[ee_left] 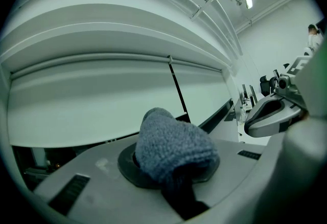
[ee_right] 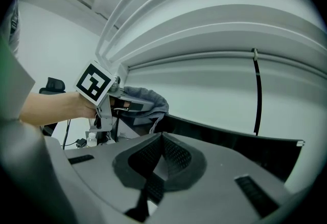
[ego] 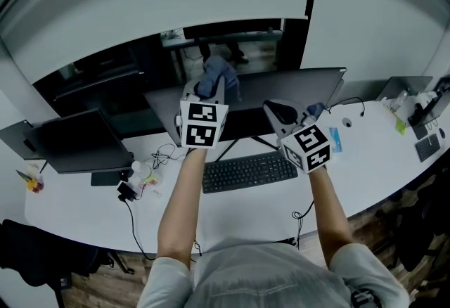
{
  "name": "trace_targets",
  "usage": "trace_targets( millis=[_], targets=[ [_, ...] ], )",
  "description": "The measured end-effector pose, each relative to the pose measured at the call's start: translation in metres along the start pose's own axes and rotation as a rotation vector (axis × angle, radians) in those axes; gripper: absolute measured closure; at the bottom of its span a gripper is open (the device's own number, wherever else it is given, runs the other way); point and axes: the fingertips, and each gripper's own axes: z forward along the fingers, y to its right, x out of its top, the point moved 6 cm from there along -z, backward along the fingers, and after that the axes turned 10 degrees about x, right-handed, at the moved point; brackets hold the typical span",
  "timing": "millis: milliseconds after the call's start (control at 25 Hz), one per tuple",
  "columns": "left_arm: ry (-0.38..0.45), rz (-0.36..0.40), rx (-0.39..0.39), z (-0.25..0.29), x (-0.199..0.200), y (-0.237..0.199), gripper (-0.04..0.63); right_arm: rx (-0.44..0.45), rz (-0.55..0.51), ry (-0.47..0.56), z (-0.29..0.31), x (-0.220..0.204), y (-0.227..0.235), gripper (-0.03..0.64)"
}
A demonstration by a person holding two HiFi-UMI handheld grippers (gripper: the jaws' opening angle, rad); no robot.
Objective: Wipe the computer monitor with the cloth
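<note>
Nearest the lens, your two bare forearms are reaching forward over the white desk [ego: 365, 159] and the black keyboard [ego: 249, 171]. Each hand is carrying its gripper toward the wide monitor [ego: 295, 81] standing behind the keyboard.

Left gripper [ego: 209, 95]: you are holding it high at the monitor's upper edge, toward the left end. Its jaws are clamping the blue-grey cloth [ee_left: 173, 149], which is bulging out of them as a rounded wad. In the right gripper view the cloth is hanging over that top edge, touching it or very nearly so. Contact with the screen face itself cannot be confirmed.

Right gripper [ee_right: 159, 161]: you are holding it lower and to the right, in front of the screen's right half. Its ridged pads [ee_right: 176, 154] are pressing together with nothing between them.

Progress, as a judgement: you are working at the start of the wipe or early in it, with the cloth placed at one upper corner. The dark screen is showing no streak or cleaned band, so how much is done cannot be read. On this evidence most of the face, from the left end across to the right and down to the lower edge, is waiting to be covered. A second monitor [ego: 77, 141] is standing well apart at the left.
</note>
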Motion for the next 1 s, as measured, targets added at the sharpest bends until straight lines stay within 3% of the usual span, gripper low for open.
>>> trace_targets(
  millis=[320,1000],
  targets=[
    [-0.019,0.004,0.055,-0.030,-0.021,-0.062,0.549,0.074,-0.008,-0.015,0.045,0.011,-0.044,0.615],
    [-0.087,-0.018,0.204,-0.079,-0.065,-0.184,0.551,0.143,-0.004,0.014,0.115,0.034,-0.098,0.615]
  ],
)
